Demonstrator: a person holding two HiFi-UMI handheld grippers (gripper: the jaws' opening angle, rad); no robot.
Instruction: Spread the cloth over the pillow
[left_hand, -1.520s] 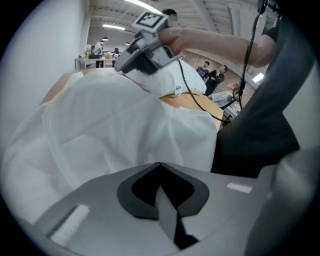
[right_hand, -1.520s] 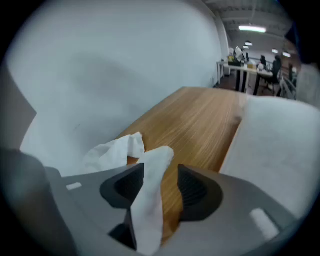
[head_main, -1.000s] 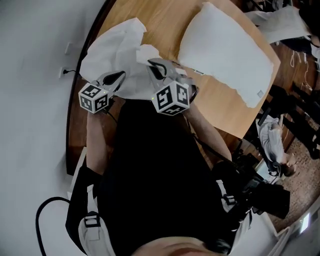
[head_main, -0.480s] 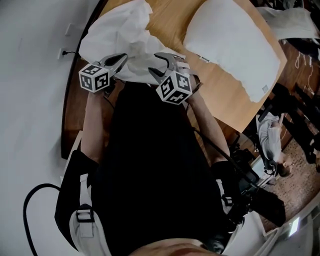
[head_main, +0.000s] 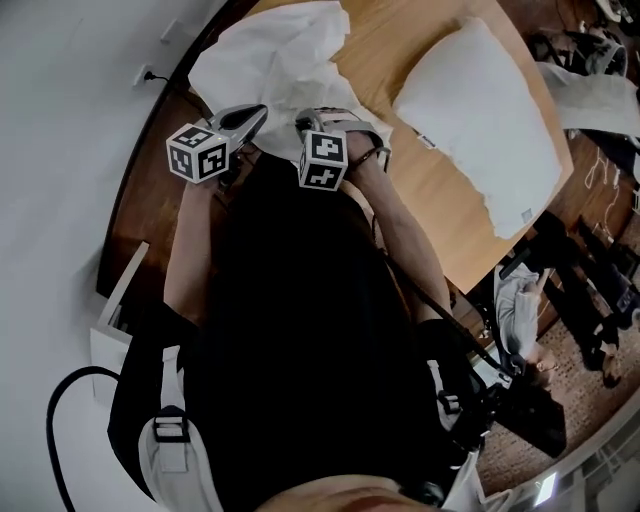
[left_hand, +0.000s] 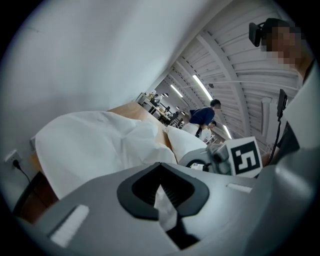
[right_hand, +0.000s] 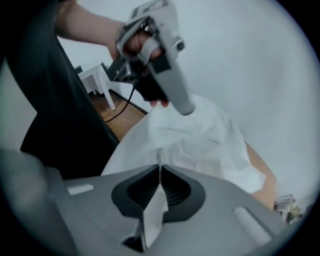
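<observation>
A crumpled white cloth (head_main: 270, 60) lies at the near left end of the wooden table (head_main: 400, 40), by the person's body. The white pillow (head_main: 480, 120) lies flat to its right, apart from it. My left gripper (head_main: 255, 118) is shut on a fold of the cloth (left_hand: 95, 145), and a white strip shows between its pads (left_hand: 161, 167). Beside it my right gripper (head_main: 303, 125) points steeply down. Its jaws have just closed on another fold of the cloth (right_hand: 200, 135), pinched between the pads (right_hand: 160, 170). The left gripper (right_hand: 187, 107) shows above the cloth in the right gripper view.
A grey wall with a socket (head_main: 147, 75) runs along the table's left side. A white stool (head_main: 115, 310) and a black cable (head_main: 70, 400) are on the floor at left. Bags and clothing (head_main: 515, 300) lie right of the table. People (left_hand: 202, 115) stand far behind.
The right gripper stood open half a second ago and is now shut on the cloth, lower and tipped further down. The left gripper shifted slightly, keeping its hold on the cloth.
</observation>
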